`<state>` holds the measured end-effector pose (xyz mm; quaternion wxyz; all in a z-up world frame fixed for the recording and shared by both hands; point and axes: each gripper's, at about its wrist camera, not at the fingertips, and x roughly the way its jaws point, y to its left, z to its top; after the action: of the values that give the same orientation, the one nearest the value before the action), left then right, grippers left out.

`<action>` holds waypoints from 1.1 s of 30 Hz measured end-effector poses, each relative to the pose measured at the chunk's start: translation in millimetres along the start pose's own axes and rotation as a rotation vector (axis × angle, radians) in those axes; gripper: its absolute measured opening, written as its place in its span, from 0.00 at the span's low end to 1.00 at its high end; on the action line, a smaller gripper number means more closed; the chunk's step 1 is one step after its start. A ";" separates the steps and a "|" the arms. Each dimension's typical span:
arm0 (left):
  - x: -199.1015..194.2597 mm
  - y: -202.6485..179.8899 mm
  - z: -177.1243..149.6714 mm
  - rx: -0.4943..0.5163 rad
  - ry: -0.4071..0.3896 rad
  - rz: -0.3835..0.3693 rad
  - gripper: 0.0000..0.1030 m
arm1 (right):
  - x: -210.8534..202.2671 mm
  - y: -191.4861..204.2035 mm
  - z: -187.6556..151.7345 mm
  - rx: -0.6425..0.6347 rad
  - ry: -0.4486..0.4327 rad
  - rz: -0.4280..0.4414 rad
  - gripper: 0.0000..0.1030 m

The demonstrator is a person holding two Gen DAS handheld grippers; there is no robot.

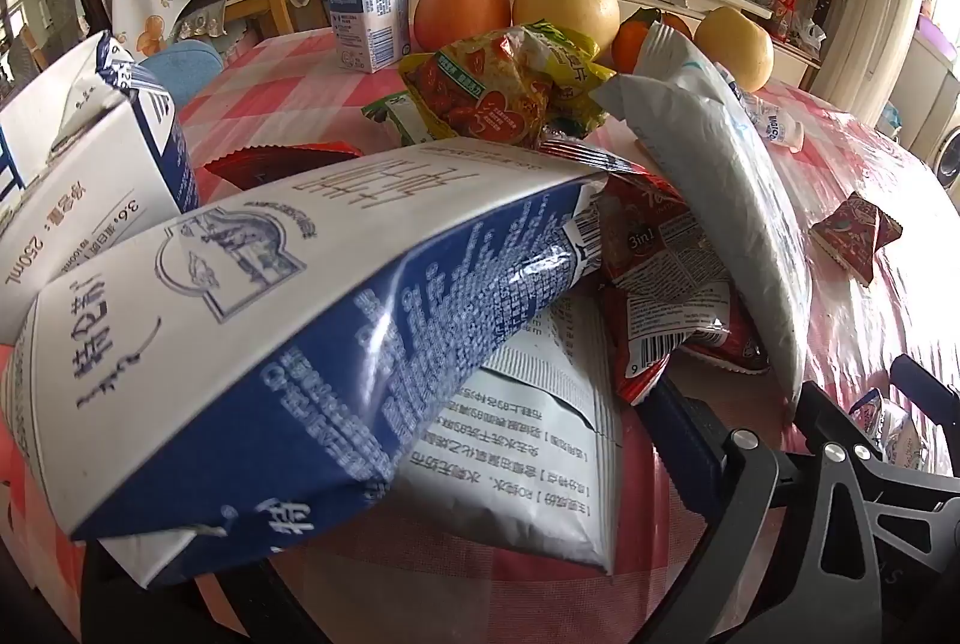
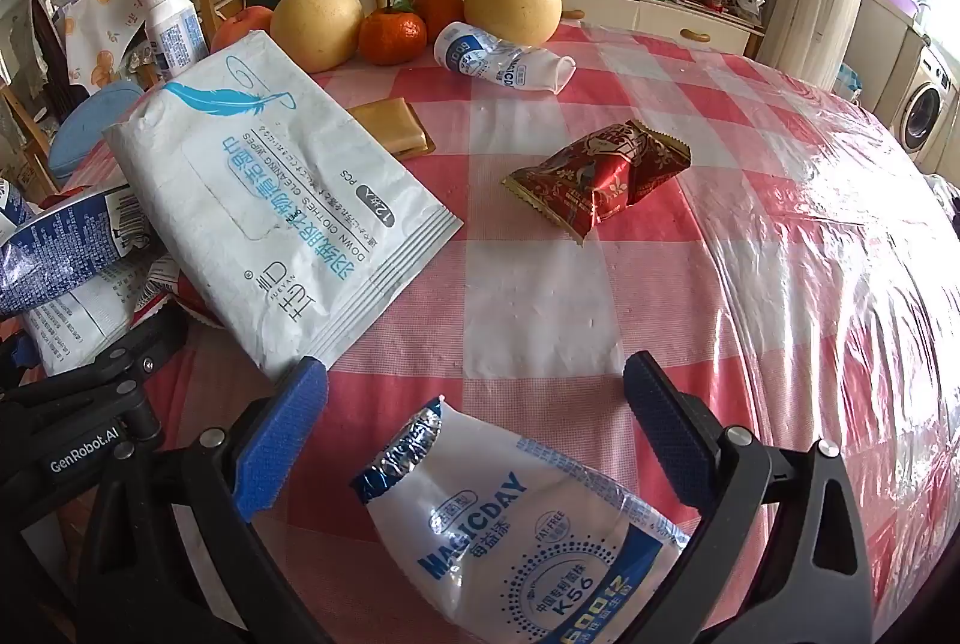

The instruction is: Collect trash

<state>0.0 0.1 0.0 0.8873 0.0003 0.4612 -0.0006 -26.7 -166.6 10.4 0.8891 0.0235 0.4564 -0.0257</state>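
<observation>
A pile of trash lies on the red-checked table [image 2: 540, 284]. In the left wrist view a blue-and-white milk carton [image 1: 270, 314] lies tilted across my left gripper [image 1: 384, 494], hiding its left finger. The right finger [image 1: 690, 422] stands clear of the carton, so the jaws are open. Under the carton sits a white printed packet [image 1: 528, 464], with red coffee sachets [image 1: 660, 248] beside it. My right gripper [image 2: 474, 434] is open, its blue pads [image 2: 282, 440] on either side of a squashed white Magicday bottle [image 2: 528, 524] without touching it.
A white wipes packet [image 2: 270, 200] leans on the pile. A red candy wrapper [image 2: 600, 176], a second squashed bottle [image 2: 504, 59] and a flat gold packet [image 2: 390, 128] lie further out. Pears, oranges [image 2: 390, 35], an apple and a pill bottle [image 2: 171, 23] stand at the far edge.
</observation>
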 end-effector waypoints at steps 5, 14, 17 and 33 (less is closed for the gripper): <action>-0.2 -0.8 -0.2 0.007 0.009 0.001 0.96 | -2.3 0.0 -2.8 -0.001 0.003 -0.003 0.96; -15.3 10.5 -1.9 -0.048 0.073 -0.093 0.95 | -29.9 -2.7 -7.7 0.032 -0.024 -0.010 0.96; -29.9 14.9 -4.9 -0.065 0.052 -0.118 0.95 | -46.4 -1.0 -9.5 0.023 -0.074 -0.015 0.96; -154.7 37.5 4.2 0.023 -0.265 -0.108 0.95 | -157.1 9.3 -9.7 0.033 -0.310 -0.043 0.96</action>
<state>-85.4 37.7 129.0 0.9390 -0.0142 0.3394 -0.0537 -125.4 -152.9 132.5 0.9477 0.0241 0.3135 -0.0553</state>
